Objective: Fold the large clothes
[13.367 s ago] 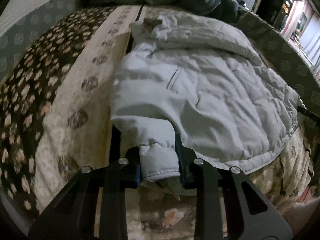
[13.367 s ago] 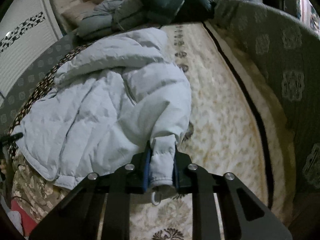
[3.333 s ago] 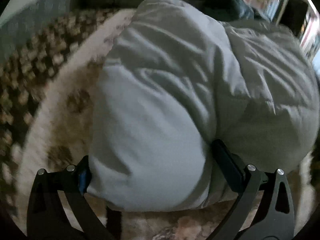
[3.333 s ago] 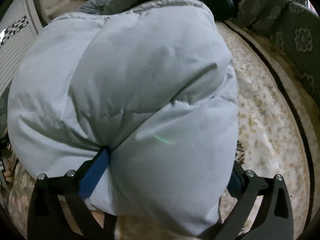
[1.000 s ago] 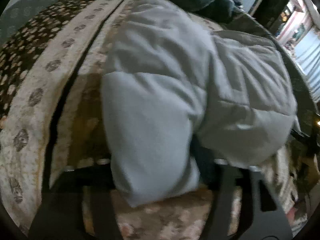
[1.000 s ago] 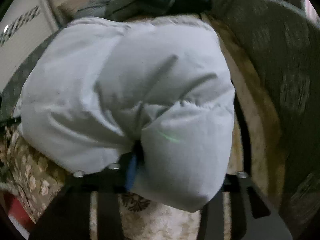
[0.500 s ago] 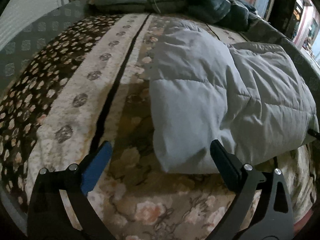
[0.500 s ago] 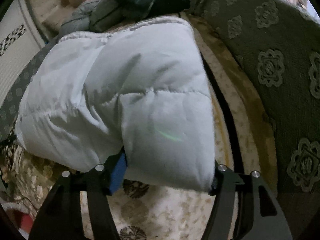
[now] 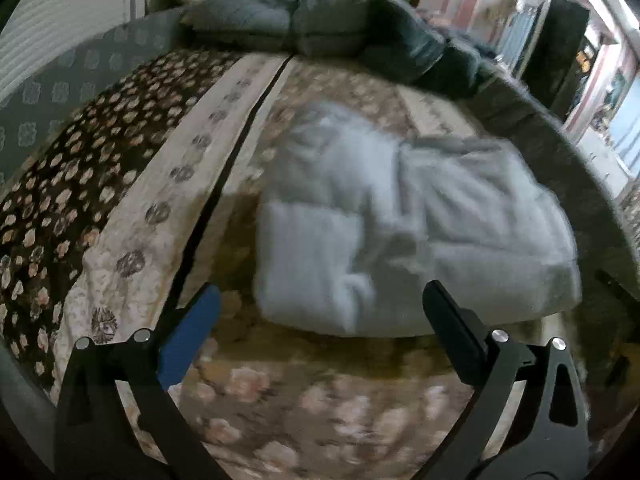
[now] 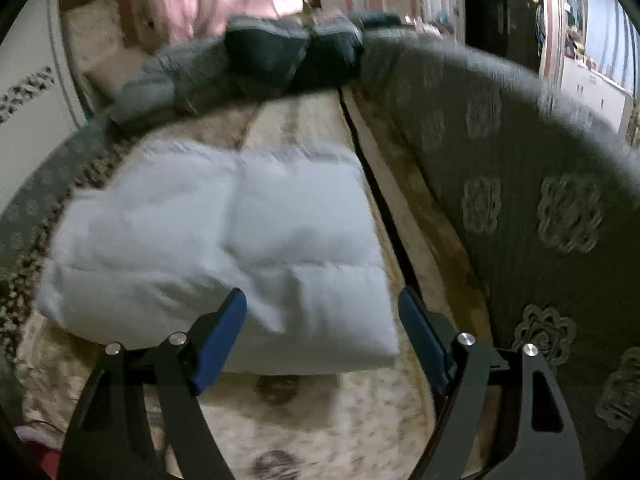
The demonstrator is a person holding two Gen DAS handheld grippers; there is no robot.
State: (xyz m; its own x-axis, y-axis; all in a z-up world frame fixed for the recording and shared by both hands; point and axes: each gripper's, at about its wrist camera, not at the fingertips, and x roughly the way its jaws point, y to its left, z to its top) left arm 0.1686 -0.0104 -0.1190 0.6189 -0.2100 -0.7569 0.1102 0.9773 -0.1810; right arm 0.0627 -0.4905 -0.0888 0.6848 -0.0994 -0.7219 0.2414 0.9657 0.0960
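Since a moment ago both grippers are backing away from the folded jacket (image 9: 400,232), now lying on the bed (image 9: 132,216). Left gripper (image 9: 320,316) and right gripper (image 10: 320,320) are hanging released, empty. The jacket is looking soft, puffy, light; I would grip its near edge.

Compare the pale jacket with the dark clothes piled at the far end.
The jacket is pale blue-grey; the pile is dark grey and teal. The jacket lies alone, folded into a flat block mid-bed; the pile is several bundles side by side at the bed's far end. Both look puffy and quilted, and neither is gripped.
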